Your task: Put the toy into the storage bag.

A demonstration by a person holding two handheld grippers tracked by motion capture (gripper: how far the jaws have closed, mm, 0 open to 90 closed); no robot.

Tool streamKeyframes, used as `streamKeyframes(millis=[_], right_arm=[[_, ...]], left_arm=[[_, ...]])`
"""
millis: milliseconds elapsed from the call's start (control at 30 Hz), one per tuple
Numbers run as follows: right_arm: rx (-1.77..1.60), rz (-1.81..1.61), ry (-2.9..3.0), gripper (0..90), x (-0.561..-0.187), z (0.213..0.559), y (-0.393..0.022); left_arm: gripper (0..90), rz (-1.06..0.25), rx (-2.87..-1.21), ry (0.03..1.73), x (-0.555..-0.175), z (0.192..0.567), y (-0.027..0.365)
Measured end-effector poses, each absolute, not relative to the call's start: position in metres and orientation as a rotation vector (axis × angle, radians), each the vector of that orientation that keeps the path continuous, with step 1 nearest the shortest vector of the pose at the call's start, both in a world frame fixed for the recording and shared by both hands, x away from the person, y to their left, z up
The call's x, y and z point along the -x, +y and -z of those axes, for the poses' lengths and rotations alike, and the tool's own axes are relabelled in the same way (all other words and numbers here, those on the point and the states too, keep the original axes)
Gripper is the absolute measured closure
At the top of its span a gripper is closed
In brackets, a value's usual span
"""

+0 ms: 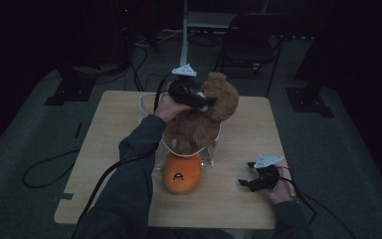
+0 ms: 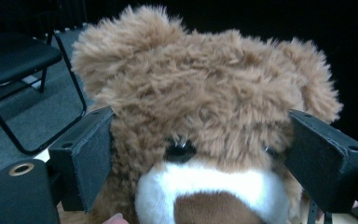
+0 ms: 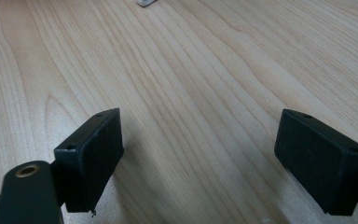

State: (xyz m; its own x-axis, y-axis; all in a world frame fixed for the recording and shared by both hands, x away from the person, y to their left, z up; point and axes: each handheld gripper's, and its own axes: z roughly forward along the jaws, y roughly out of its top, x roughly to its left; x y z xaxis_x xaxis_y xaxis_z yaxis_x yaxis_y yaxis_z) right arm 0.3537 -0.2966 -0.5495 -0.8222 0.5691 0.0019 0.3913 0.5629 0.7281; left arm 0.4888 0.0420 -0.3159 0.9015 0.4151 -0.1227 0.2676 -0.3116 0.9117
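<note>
Two grippers are in your hands. From the high view, your left gripper is up near the middle of the frame, right at the head of the brown teddy bear. The bear sits in a clear box at the middle of the wooden table. An orange soft toy lies just below the box, touching it. Your right gripper rests low at the lower right of the frame, well apart from the bear. In the left gripper view, the bear's furry head takes up the middle of the frame, between your two black jaws. The jaws stand wide on each side of the head, and the fur brushes them, but you cannot tell if they squeeze it. A black chair stands at the upper left. In the right gripper view, your jaws stand wide apart over the bare table, with nothing between them.
</note>
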Motion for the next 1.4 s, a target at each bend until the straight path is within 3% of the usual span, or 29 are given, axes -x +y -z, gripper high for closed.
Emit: streamKeyframes(millis=[400,633,933,1233,1400], right_arm=[[-0.801,-1.108,2.564,14.7,-0.354,0.55,-0.297],[-0.801,-1.109,2.564,14.6,-0.354,0.55,-0.297],[-0.802,-1.108,2.564,14.6,-0.354,0.549,-0.297],[-0.802,-1.108,2.564,14.7,-0.354,0.549,-0.297],[-0.802,-1.108,2.564,14.6,-0.354,0.549,-0.297]], left_arm=[[14.7,-0.133,-1.91,0.492,-0.488,0.317,0.04],[31.0,-0.149,-1.987,0.473,-0.482,0.313,0.039],[37.4,-0.134,-2.035,0.46,-0.478,0.314,0.044],[37.5,-0.109,-2.068,0.464,-0.479,0.319,0.05],[28.9,-0.135,-2.036,0.472,-0.477,0.316,0.047]])
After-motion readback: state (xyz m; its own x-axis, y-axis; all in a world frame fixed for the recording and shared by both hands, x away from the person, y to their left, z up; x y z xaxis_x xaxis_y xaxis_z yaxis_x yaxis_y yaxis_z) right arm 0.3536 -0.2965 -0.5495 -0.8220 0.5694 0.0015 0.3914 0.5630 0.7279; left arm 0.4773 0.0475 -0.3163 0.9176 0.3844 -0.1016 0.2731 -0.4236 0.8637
